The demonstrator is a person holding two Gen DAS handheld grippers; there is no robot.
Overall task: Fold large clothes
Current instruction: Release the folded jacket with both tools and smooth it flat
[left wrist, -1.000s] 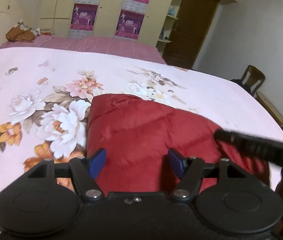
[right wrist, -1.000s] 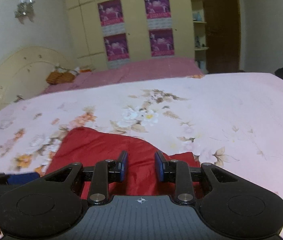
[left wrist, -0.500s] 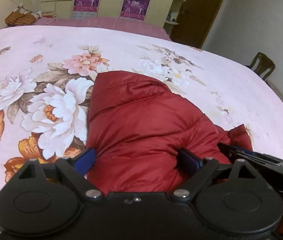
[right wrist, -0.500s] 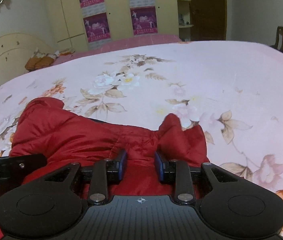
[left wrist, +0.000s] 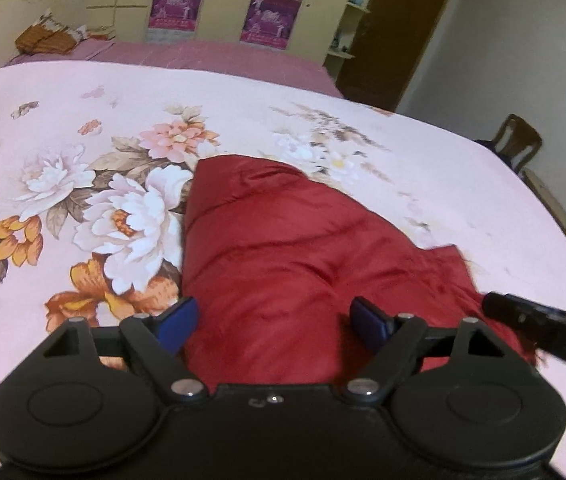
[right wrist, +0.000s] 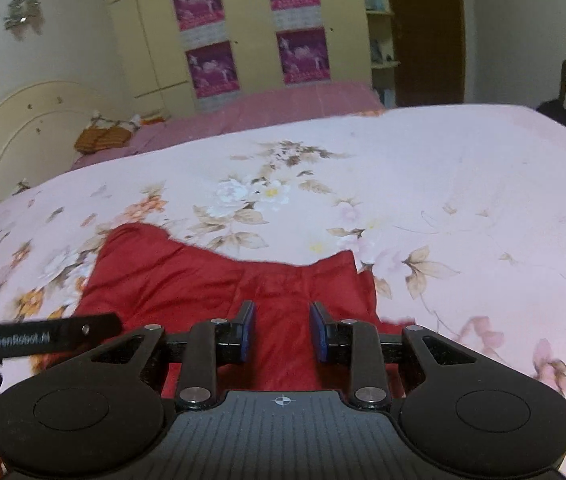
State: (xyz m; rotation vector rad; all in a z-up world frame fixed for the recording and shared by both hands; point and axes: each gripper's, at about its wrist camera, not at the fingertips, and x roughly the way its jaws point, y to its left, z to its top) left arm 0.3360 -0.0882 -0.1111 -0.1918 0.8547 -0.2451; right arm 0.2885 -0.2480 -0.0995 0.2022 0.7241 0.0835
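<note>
A red puffy jacket (left wrist: 275, 248) lies partly folded on the pink floral bedspread (left wrist: 83, 128). It also shows in the right wrist view (right wrist: 187, 276). My left gripper (left wrist: 273, 322) is open wide, its blue pads on either side of the jacket's near bulk, holding nothing. My right gripper (right wrist: 281, 330) is open a moderate way over the jacket's near right part, with red fabric showing between the pads but not pinched. The right gripper's finger shows at the right edge of the left wrist view (left wrist: 543, 332); the left gripper's finger shows at the left of the right wrist view (right wrist: 43, 338).
A cream headboard (right wrist: 23, 128) and a pink pillow roll (right wrist: 283, 104) bound the bed's far side. A wardrobe with purple posters (right wrist: 211, 64) stands behind. A wooden chair (left wrist: 517, 144) and a brown door (left wrist: 395, 32) are at the right.
Both grippers have lifted and pulled back a little from the jacket. The right gripper has opened wider. The jacket's right flap now lies flatter.
</note>
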